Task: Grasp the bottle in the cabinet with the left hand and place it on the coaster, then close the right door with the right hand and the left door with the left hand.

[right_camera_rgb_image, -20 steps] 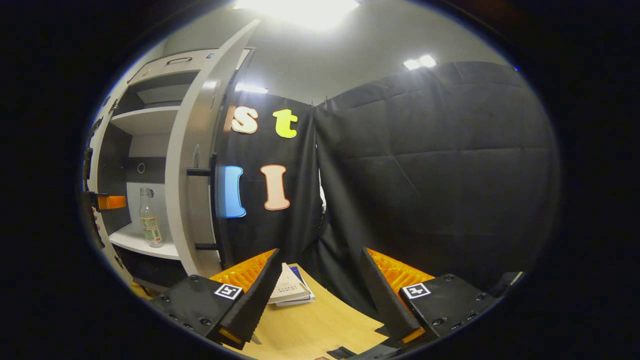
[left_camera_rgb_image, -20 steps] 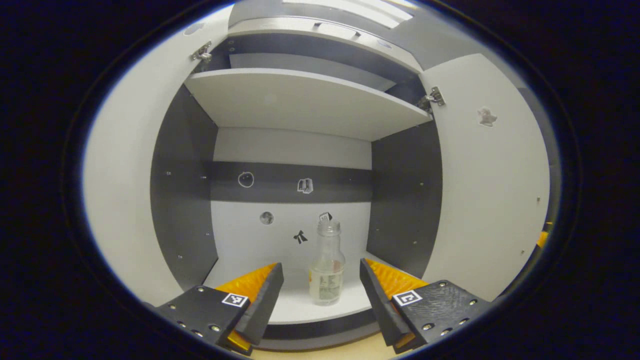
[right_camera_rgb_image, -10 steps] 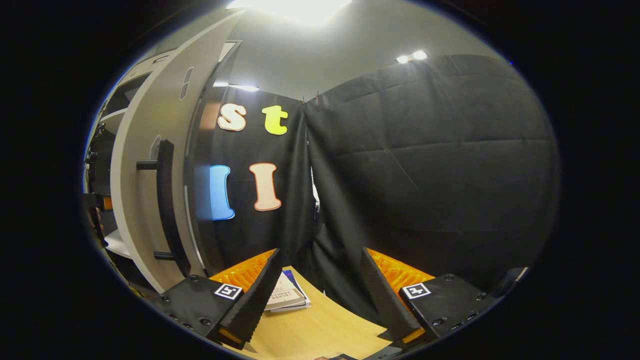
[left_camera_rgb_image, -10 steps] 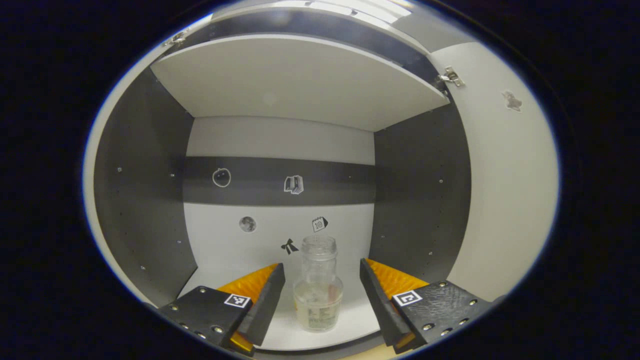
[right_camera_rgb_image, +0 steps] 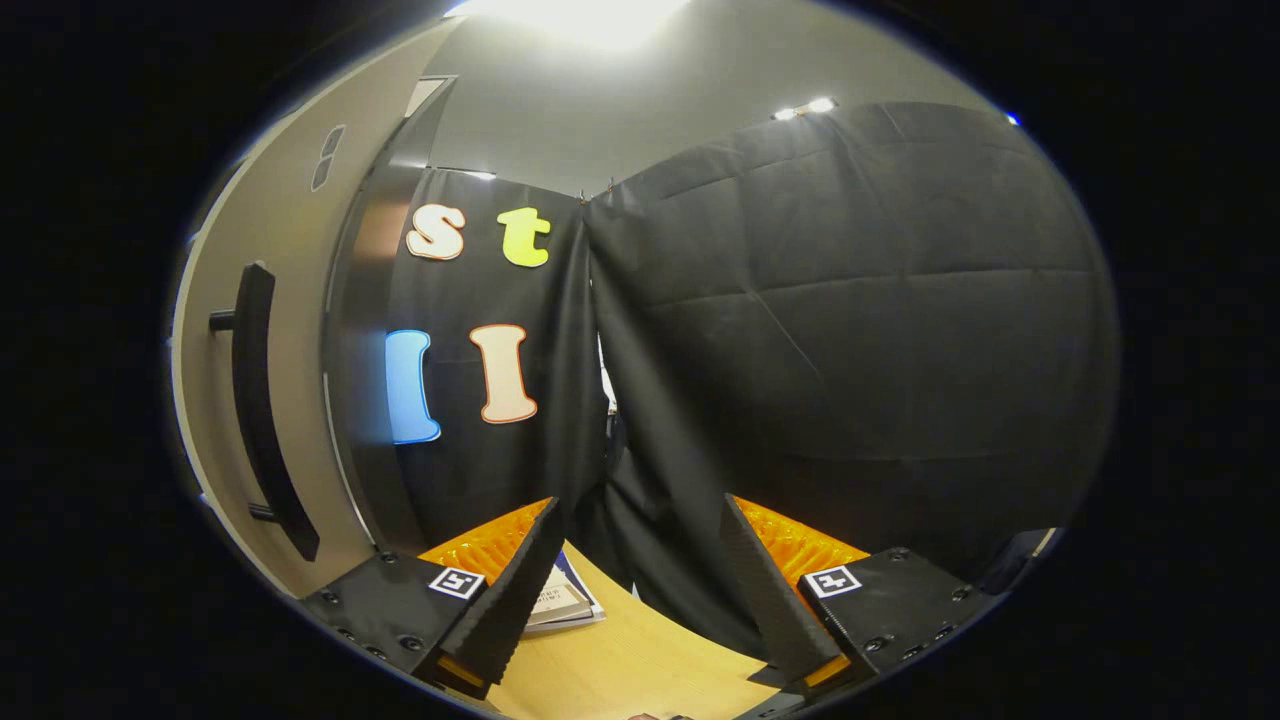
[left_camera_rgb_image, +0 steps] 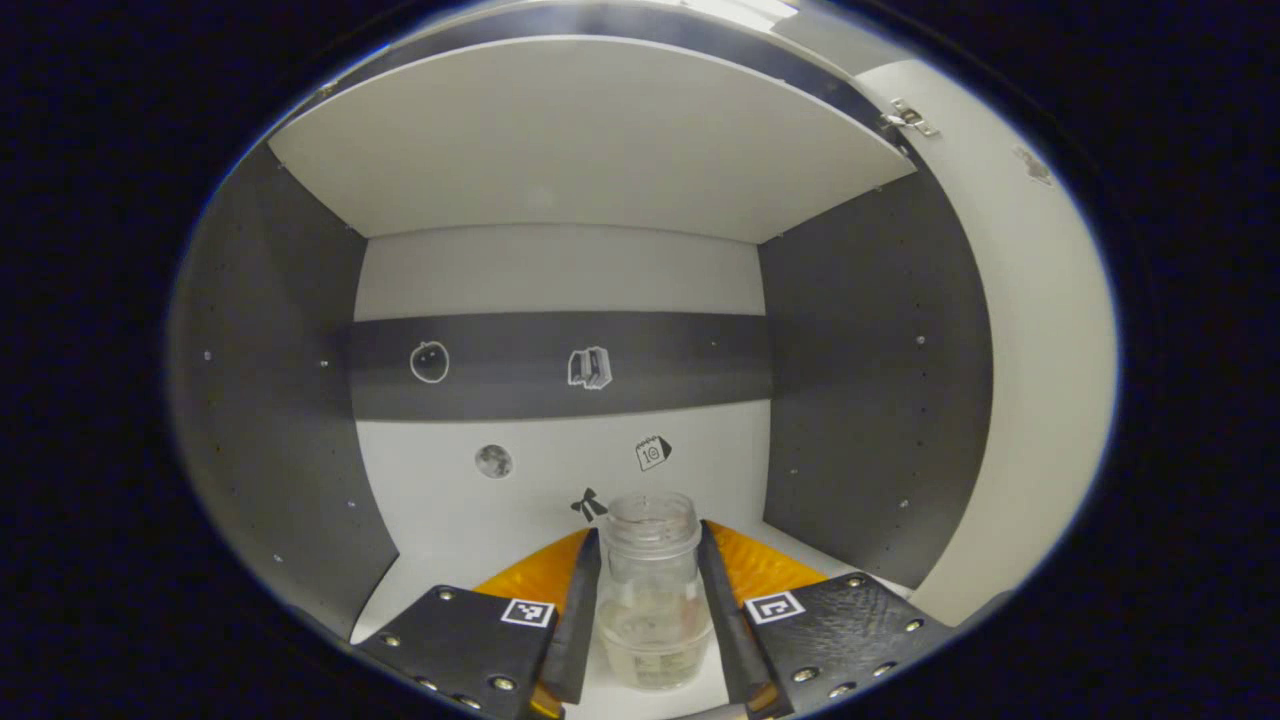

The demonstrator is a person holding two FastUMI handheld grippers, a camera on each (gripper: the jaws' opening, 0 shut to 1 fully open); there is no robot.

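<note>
- Two fingers of your left gripper [left_camera_rgb_image: 650, 600] flank the bottle [left_camera_rgb_image: 650, 590]; they look pressed to its sides just below the neck, so I judge it clamped, though the contact is hard to confirm through clear glass.
- Your bottle stands upright on the lower shelf [left_camera_rgb_image: 440, 540] of the cabinet [left_camera_rgb_image: 870, 380], toward the front edge, with its long axis vertical and its open mouth pointing up.
- That axis runs squarely across the line of the fingers, and the bottle sits centred between them, so the coming move looks like a straight lift and a pull back toward you.
- Keep it vertical as you withdraw: there looks to be a little liquid at the bottom, and the upper shelf [left_camera_rgb_image: 590, 150] hangs overhead.
- Your right gripper [right_camera_rgb_image: 640, 590] is well away from the bottle, its fingers spread apart and holding nothing, above the wooden surface [right_camera_rgb_image: 640, 670] with a book [right_camera_rgb_image: 560, 600] lying just beyond its left finger.
- From the right gripper view, the right door [right_camera_rgb_image: 290, 330] stands open to your left with its bar handle [right_camera_rgb_image: 262, 410] facing you; your right hand is the nearer one for it once the bottle is on the coaster.
</note>
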